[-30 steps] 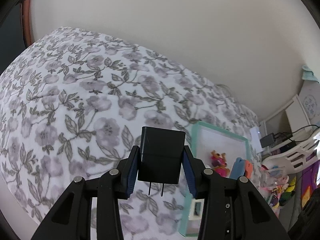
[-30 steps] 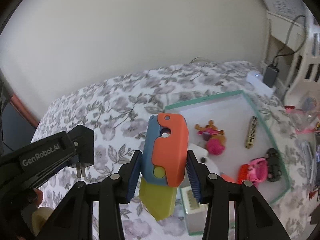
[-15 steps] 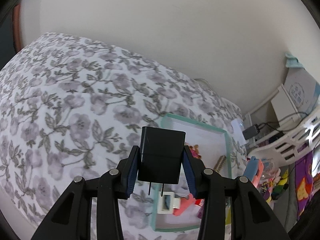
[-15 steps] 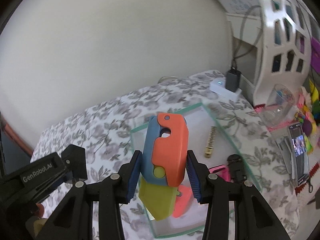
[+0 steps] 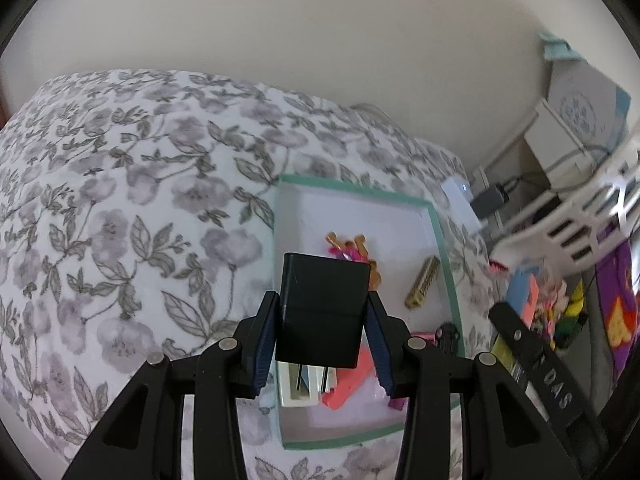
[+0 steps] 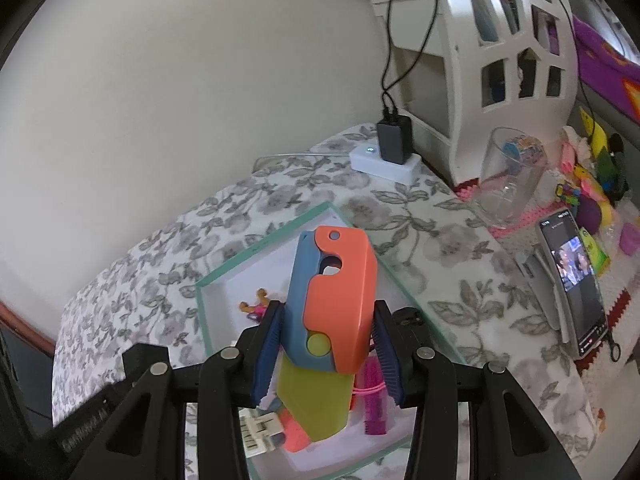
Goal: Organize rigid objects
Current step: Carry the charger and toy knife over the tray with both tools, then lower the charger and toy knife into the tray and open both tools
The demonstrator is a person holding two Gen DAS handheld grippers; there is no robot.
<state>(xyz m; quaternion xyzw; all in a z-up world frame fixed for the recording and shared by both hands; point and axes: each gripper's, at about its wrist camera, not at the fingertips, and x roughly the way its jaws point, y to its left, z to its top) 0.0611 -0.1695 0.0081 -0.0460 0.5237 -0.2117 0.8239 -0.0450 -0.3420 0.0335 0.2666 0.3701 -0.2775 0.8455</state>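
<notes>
Left wrist view first: we see the wide flowered bedspread point(image 5: 120, 208) on the left, which the right view shows only in part, then the left gripper point(image 5: 322, 340) clamped on a black plug adapter point(image 5: 322, 312), pads pressing both its sides, prongs pointing down toward us. The adapter hangs over the near left part of the green-rimmed tray point(image 5: 436, 216); in the tray we make out a gold comb-like bar point(image 5: 423, 287) and a small orange-pink toy point(image 5: 348, 246). Far right, the other gripper's black arm pokes in, blurred. Right wrist view: the left tool's black arm sits at lower left, then the right gripper point(image 6: 328, 354) clenched around a toy knife point(image 6: 332, 320), orange and blue handle up, yellow-green blade down between the pads, held above the tray point(image 6: 280, 236). Only this view shows the white power strip point(image 6: 384, 160) with a black charger, the clear glass point(image 6: 508, 178), and the phone point(image 6: 572, 276) with its lit screen at right, all off the tray.
</notes>
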